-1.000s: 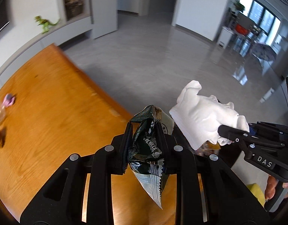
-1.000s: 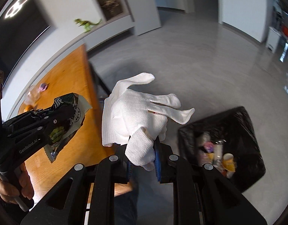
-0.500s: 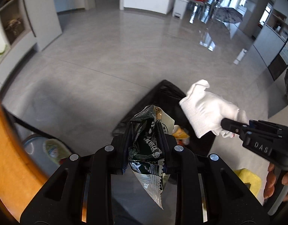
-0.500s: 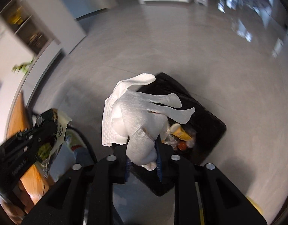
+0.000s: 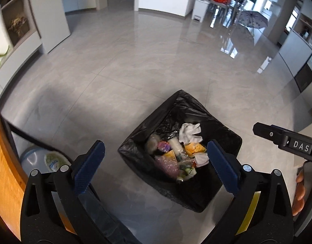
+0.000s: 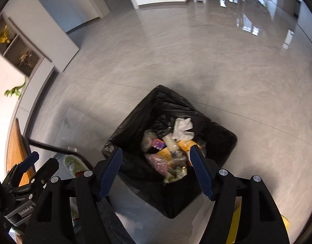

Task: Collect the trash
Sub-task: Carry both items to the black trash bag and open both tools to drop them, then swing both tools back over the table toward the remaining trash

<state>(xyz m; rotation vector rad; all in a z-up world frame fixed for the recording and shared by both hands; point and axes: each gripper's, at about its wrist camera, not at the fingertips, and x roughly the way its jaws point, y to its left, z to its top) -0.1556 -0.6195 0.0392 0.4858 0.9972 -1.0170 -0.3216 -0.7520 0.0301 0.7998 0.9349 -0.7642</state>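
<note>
Black liner: the bin bag (image 5: pixel 172 109) is hanging over the rim of the bin (image 6: pixel 227 140), which is standing on the grey floor (image 5: pixel 119 65) just beside the tabletop edge.
Left tool: the left tool (image 5: pixel 156 166) is hovering above the bin with its blue pads (image 5: pixel 88 166) spread wide and gripping nothing.
Right tool: the right tool (image 6: pixel 156 170) is hovering over the near rim, jaws wide apart and carrying nothing.
Trash: the white glove (image 5: pixel 189 132) is lying on top of the heap toward the far side of the bin; wrappers (image 6: pixel 162 158) and a small bottle (image 5: pixel 175 144) are sitting under and beside it.
Risk, spill: the heap is looking fairly full, so in my judgement light pieces could be slipping back out if a tool is brushing the bag on the way up.
Risk, collision: both tools are working close together over one opening, so the two could be knocking each other when turning back.
Risk, snag: the loose bag rim could be catching on a pad and dragging the bin.
Around: the wooden tabletop (image 5: pixel 1 162) is showing at the left edge, with a dark chair frame (image 6: pixel 52 148) and a plastic bag (image 5: pixel 52 160) below it.
In the way: the chair frame is standing between the bin and the tabletop, so the swing back probably needs to be clearing it.
Far off: a green toy dinosaur (image 6: pixel 14 91) is standing on a ledge, and an umbrella (image 5: pixel 251 20) is lying open across the floor.
</note>
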